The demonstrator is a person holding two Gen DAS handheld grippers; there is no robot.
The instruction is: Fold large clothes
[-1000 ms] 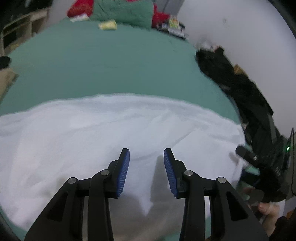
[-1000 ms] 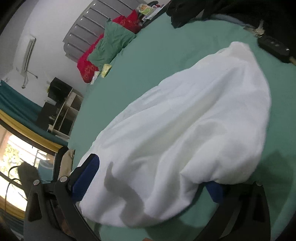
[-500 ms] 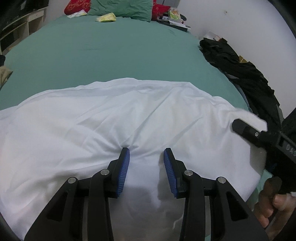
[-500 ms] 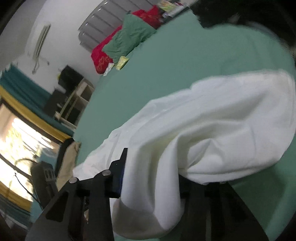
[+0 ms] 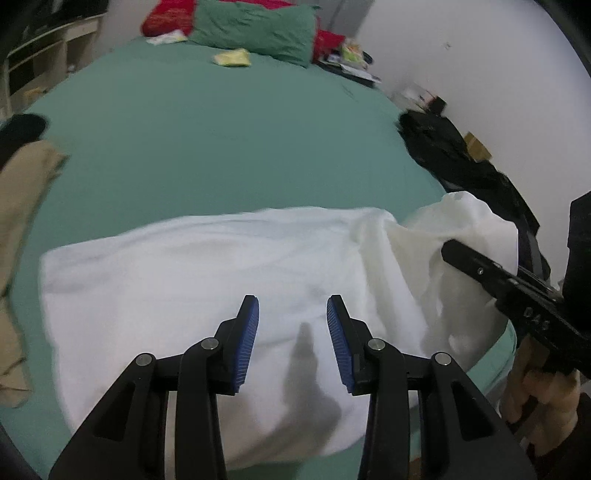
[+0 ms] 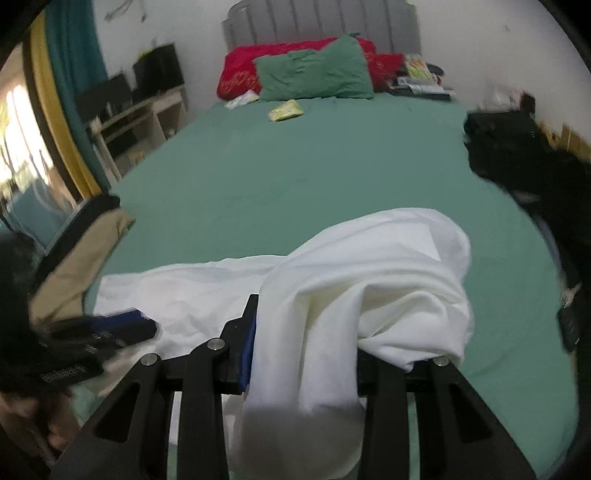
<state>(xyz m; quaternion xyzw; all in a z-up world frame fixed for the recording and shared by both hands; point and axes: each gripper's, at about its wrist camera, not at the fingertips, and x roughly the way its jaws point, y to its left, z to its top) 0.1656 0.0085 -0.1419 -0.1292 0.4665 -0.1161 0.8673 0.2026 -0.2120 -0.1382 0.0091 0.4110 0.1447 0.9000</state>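
A large white garment [image 5: 207,273] lies spread on the green bed sheet [image 5: 207,147] near its front edge. My left gripper [image 5: 293,319] is open and empty, hovering just above the garment's middle. My right gripper [image 6: 306,332] is shut on the garment's right end [image 6: 369,280], which is lifted and draped over its fingers. In the left wrist view the right gripper [image 5: 491,273] shows at the right with the raised cloth bunched around it [image 5: 443,236].
A tan garment [image 5: 18,221] lies at the bed's left edge. Black clothes [image 5: 458,158] are piled along the right side by the wall. A green pillow [image 5: 255,29], red pillows and a yellow packet [image 5: 232,58] sit at the head. Shelves [image 6: 147,110] stand left.
The right gripper has lifted the garment's right end off the bed and swung toward the head of the bed. The left gripper stayed open above the cloth, pulling back slightly.
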